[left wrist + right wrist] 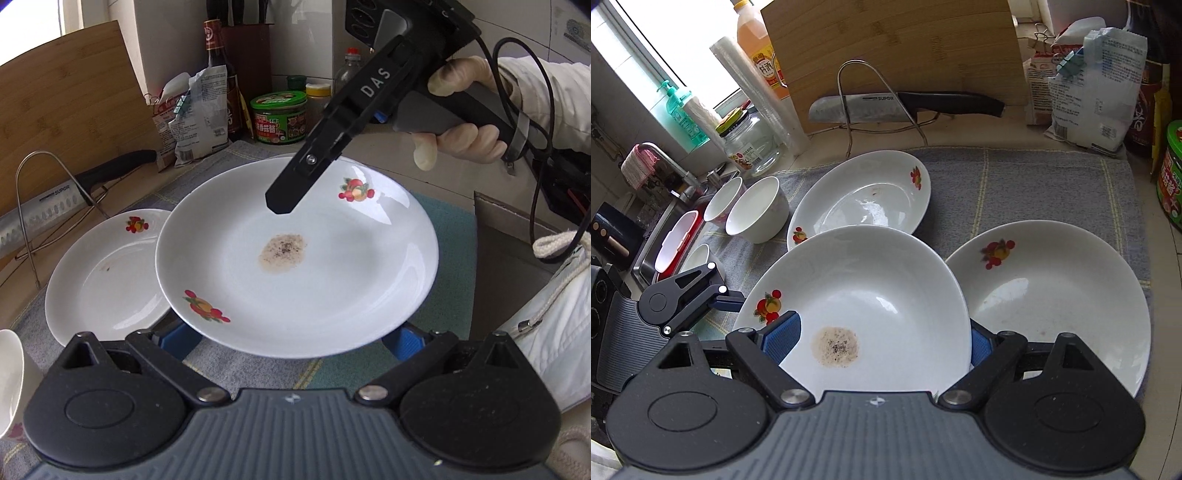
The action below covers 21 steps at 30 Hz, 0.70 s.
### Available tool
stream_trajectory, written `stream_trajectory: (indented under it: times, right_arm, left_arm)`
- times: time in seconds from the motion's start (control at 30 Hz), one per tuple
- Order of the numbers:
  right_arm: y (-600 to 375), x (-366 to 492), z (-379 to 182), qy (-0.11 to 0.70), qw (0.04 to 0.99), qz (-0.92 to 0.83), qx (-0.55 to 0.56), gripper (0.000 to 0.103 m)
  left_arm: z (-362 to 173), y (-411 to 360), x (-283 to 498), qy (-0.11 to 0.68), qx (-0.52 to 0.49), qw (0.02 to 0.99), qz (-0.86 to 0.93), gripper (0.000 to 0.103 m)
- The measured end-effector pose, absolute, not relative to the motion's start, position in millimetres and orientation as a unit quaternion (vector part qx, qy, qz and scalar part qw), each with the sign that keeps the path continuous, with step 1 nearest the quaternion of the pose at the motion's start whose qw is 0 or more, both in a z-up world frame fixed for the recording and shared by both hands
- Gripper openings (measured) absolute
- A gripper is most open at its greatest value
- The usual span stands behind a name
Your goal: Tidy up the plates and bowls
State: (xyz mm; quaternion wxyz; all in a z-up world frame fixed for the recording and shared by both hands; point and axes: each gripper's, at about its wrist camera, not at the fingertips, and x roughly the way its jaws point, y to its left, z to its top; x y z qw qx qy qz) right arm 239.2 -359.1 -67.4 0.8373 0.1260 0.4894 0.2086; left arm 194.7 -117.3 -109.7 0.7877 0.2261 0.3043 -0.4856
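A white plate with fruit prints and a brown stain (295,266) (864,306) is held up above the grey cloth. My right gripper (882,341) is shut on its rim: one blue pad lies on top at the left, the other shows under the right edge. In the left wrist view the right gripper (280,205) reaches over the plate from the far side. My left gripper (291,339) is open, its blue pads (177,338) wide apart under the plate's near rim. Two more plates (864,192) (1056,299) lie on the cloth; one of them also shows in the left wrist view (107,280).
Two white bowls (753,208) stand at the cloth's left, near the sink (646,258). A knife (905,105) rests on a wire rack before a wooden cutting board (894,40). Bags, bottles and a green jar (279,116) line the back wall. A cardboard box (509,266) stands at the right.
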Motion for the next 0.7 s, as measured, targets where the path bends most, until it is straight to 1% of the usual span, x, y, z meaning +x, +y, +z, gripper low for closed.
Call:
stream_trajectory:
  times: [0.43, 0.7]
  right_arm:
    - [-421.4, 237.0, -74.6, 0.480, 0.848, 0.167, 0.149, 0.093]
    - [-440.3, 243.5, -83.9, 0.482, 0.848, 0.157, 0.152, 0.093]
  left_arm:
    - [-114.2, -170.3, 217.7, 0.302, 0.235, 0.770, -0.512, 0.102]
    - [-120.2, -188.4, 229.1, 0.310, 0.235, 0.765, -0.513, 0.102]
